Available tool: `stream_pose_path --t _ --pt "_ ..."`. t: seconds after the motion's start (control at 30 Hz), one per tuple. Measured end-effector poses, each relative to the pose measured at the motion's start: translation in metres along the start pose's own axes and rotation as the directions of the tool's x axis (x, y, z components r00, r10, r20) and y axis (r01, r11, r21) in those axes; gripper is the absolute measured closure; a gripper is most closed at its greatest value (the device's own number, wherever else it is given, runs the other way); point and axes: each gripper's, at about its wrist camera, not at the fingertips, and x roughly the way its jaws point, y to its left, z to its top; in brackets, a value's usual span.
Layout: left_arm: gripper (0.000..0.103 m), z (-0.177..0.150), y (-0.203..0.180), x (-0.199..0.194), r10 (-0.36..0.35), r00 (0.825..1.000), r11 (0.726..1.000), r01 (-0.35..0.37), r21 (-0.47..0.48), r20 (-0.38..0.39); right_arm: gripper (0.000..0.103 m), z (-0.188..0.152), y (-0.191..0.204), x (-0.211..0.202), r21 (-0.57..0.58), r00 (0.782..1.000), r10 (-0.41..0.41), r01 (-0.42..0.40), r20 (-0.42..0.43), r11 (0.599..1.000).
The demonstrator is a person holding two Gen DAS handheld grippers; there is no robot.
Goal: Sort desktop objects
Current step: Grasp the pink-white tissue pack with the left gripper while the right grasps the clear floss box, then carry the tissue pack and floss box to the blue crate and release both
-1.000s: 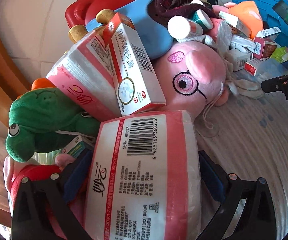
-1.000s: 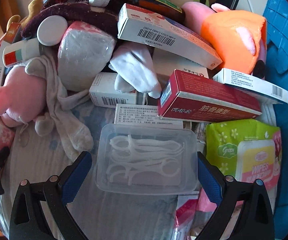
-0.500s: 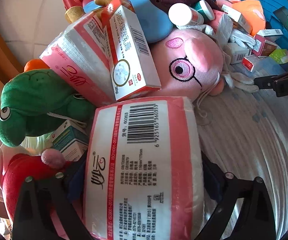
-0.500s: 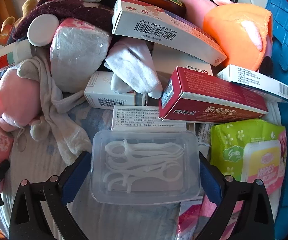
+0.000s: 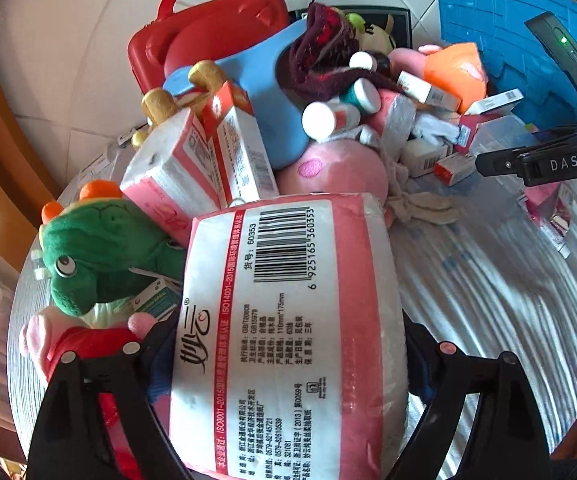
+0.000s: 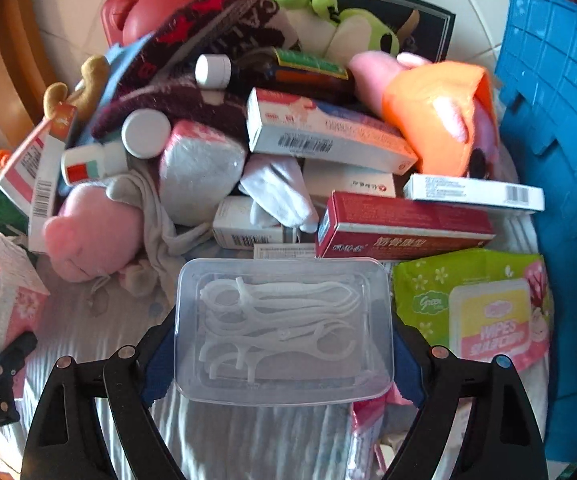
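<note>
A pink-and-white tissue pack [image 5: 288, 264] with a barcode sits between the fingers of my left gripper [image 5: 286, 360]. The jaws are closing and both pads press its sides, holding it above the pile. In the right wrist view a clear plastic box of white floss picks [image 6: 284, 320] is clamped in my right gripper [image 6: 282, 360]. Those jaws are closing too, with the pads on the box's short ends, and the box hangs over the striped cloth [image 6: 248, 440]. The right gripper's body [image 5: 548, 164] also shows at the right edge of the left wrist view.
Behind lies a heap: green plush [image 5: 100, 248], pink pig plush [image 5: 336, 168], more tissue packs [image 5: 168, 176], red case [image 5: 208, 28], medicine boxes [image 6: 404, 228], bottles [image 6: 144, 132], orange plush [image 6: 436, 116], wipes pack [image 6: 476, 312]. A blue crate [image 6: 560, 160] stands on the right.
Both grippers narrowed onto their objects and rose. The tissue pack and the floss box came up off the pile, which now looks farther away.
</note>
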Motion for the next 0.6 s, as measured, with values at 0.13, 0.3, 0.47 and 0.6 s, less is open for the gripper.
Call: stream_pose_path --t 0.13,0.3,0.47,0.6 --pt "0.014 0.029 -0.020 -0.019 -0.024 0.997 0.999 0.020 0.048 0.076 0.015 0.007 -0.003 -0.046 0.026 0.996 0.004 -0.006 0.093 1.000" --pt "0.014 0.083 -0.031 -0.045 -0.045 0.985 0.997 0.032 0.077 0.164 0.015 0.035 -0.007 -0.095 0.063 0.976 -0.032 0.018 0.216 0.998" --pt "0.014 0.126 -0.059 -0.079 -0.090 0.960 0.989 0.056 0.135 0.266 0.015 0.033 -0.028 -0.173 0.101 0.925 -0.110 0.078 0.363 0.992" --pt "0.014 0.159 -0.088 -0.106 -0.135 0.930 0.982 0.079 0.173 0.343 0.015 0.027 -0.052 -0.239 0.159 0.863 -0.181 0.119 0.471 0.980"
